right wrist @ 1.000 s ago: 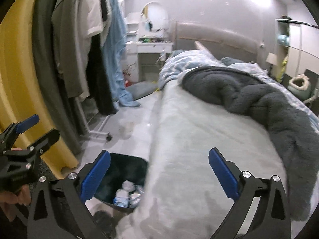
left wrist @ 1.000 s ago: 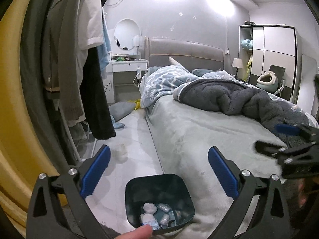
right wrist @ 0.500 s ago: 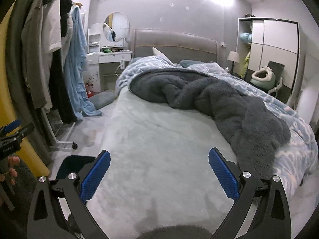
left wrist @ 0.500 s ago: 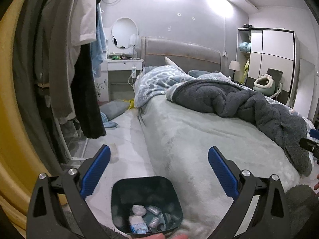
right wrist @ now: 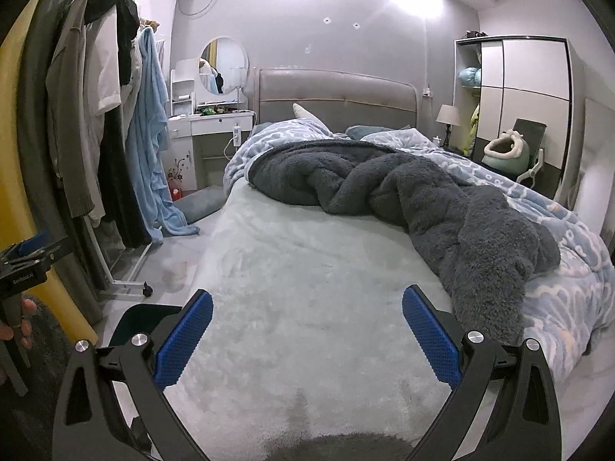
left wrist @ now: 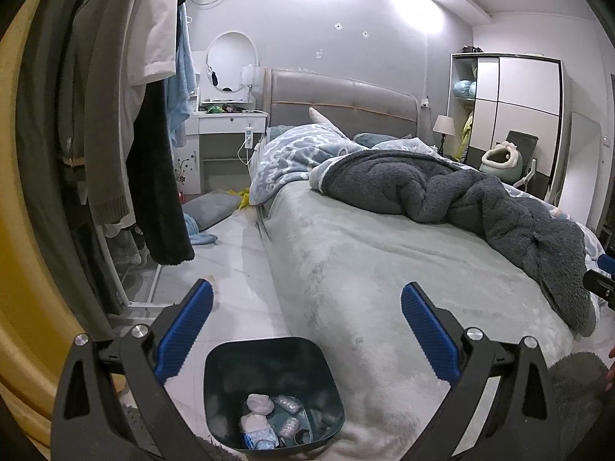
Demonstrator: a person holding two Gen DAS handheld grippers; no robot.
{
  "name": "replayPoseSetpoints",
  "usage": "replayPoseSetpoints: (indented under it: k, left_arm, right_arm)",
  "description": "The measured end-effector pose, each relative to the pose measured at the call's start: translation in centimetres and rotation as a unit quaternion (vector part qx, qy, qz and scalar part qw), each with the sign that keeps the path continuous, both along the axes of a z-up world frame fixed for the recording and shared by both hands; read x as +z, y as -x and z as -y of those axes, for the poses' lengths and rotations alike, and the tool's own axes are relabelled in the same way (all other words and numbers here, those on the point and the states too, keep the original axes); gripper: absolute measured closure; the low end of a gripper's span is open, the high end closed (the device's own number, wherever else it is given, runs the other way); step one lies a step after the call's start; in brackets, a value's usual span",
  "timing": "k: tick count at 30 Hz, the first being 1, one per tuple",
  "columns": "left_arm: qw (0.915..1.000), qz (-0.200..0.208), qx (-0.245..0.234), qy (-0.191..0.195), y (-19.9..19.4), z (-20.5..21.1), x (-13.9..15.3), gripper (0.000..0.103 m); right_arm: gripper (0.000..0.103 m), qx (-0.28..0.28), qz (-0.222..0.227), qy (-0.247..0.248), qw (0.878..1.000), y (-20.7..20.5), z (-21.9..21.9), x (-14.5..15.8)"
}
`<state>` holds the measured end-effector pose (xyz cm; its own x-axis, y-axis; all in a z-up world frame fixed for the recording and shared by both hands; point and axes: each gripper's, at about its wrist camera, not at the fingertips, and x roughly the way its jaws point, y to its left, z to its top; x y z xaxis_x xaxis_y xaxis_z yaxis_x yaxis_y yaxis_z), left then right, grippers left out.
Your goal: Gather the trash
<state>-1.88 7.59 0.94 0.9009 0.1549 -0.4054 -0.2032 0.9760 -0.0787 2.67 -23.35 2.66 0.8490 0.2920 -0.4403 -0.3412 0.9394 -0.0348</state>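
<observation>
A dark teal trash bin [left wrist: 269, 368] stands on the floor at the foot corner of the bed, low in the left wrist view. It holds crumpled white paper and small clear wrappers [left wrist: 265, 413]. My left gripper [left wrist: 305, 330] is open and empty, above and just in front of the bin. My right gripper [right wrist: 307, 332] is open and empty over the pale green bedspread [right wrist: 307, 269]. A corner of the bin [right wrist: 142, 320] shows behind its left finger. The left gripper shows at the left edge of the right wrist view [right wrist: 27, 257].
A grey fleece blanket [right wrist: 442, 207] and blue quilt [right wrist: 557, 269] lie on the bed. A clothes rack with hanging garments [left wrist: 115, 115] stands left of the floor strip [left wrist: 230, 261]. A white dressing table [left wrist: 226, 123], a grey cushion [left wrist: 211, 207] and a wardrobe [left wrist: 515, 115] stand at the back.
My right gripper has swung from the bin side to over the bed. The left gripper has pulled back slightly and shifted its view left; the bin stays put.
</observation>
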Motion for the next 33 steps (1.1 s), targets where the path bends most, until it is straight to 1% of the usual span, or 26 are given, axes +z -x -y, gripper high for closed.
replayPoseSetpoints:
  k: [13,33]
  left_arm:
    - [0.9999,-0.011,-0.004,-0.009,-0.34,0.18,-0.37,0.003]
    - [0.9998,-0.014,-0.008,-0.015,-0.44,0.38,-0.56,0.003]
  right_arm:
    - [0.003,0.007,-0.002,0.006,1.0,-0.51,-0.13,-0.28]
    - [0.003,0.013,-0.002,0.011,1.0,-0.48,-0.31,-0.67]
